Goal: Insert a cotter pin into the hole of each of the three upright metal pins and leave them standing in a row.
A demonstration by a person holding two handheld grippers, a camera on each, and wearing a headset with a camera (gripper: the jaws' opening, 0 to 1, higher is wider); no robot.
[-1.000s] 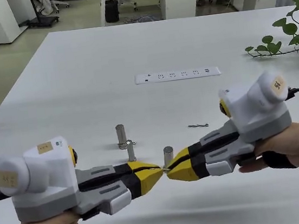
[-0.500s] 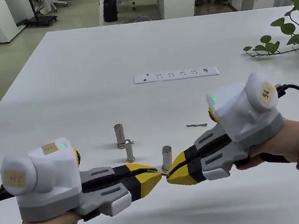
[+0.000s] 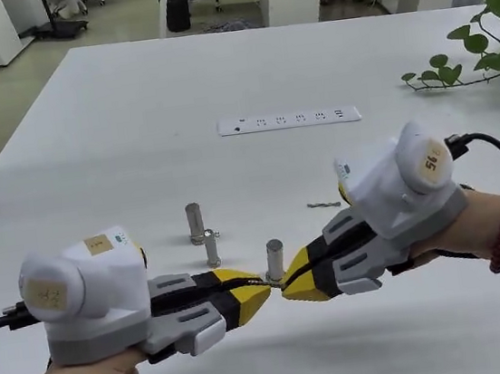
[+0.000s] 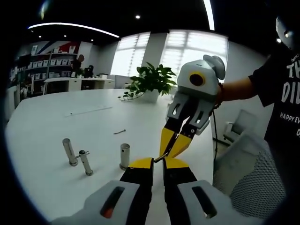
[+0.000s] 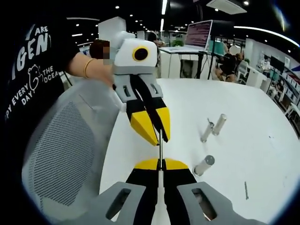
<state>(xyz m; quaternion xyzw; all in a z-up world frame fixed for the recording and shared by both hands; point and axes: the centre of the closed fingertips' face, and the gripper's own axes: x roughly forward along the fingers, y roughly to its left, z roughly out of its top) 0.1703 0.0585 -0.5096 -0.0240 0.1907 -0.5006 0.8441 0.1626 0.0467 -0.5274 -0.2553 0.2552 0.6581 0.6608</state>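
Item: cotter pin (image 3: 275, 281) — thin wire, I judge light, springy and slick; best pinched near the looped head, legs free. Held between my left gripper (image 3: 262, 288) and right gripper (image 3: 289, 285), both clenched on it, tip to tip. Nearest metal pin (image 3: 275, 259) at 12 o'clock, just behind; middle metal pin (image 3: 211, 248) and far metal pin (image 3: 194, 221) at 10 o'clock — spare cotter pin (image 3: 323, 204) at 1 o'clock.

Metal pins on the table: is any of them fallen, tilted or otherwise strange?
Nothing has fallen: all three stand upright. Only the middle metal pin carries a cotter pin; the far metal pin and the near metal pin look empty. A spare cotter pin lies loose on the white table, apart from them.
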